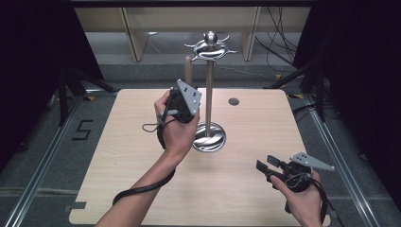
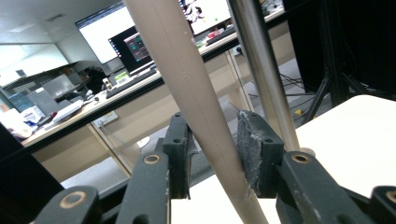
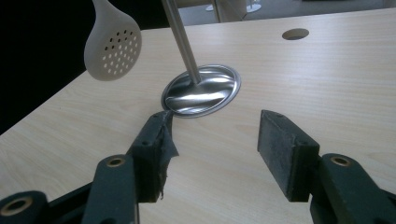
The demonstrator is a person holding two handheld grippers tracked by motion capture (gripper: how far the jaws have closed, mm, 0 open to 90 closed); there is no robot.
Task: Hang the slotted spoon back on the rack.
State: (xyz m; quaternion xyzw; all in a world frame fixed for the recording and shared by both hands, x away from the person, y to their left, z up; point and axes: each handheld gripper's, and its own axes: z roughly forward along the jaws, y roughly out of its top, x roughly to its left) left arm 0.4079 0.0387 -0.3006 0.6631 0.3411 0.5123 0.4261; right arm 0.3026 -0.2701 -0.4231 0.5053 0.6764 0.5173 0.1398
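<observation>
Your left gripper [image 1: 185, 101] is clamped on the handle of a beige slotted spoon [image 2: 196, 112], jaws pressed in from both sides, and you hold it raised above the wooden table [image 1: 265, 142] just to the left of the chrome utensil stand [image 1: 208, 101]. The handle's long axis runs steeply, close to upright: in the high view its brown-looking tip [image 1: 188, 66] pokes up past your hand, level with the upper part of the stand's pole and a little below the ring of hooks [image 1: 210, 48] at the top. In the right gripper view the perforated bowl of the spoon [image 3: 113, 45] hangs in the air beside the pole, above the round mirrored base [image 3: 201, 90] and clear of it.

What the next move probably turns on is the gap between that handle tip and the hooks. The hook ring lies up and to the right of the tip, so the spoon looks to need a lift and a short sideways shift toward the pole. Whether the handle end has a hanging hole can't be made out here.

Your right gripper [image 1: 270, 166] rests low near the table's front right corner, jaws spread apart and holding nothing, well away from the stand. The left hand is plainly the nearer one for this.
</observation>
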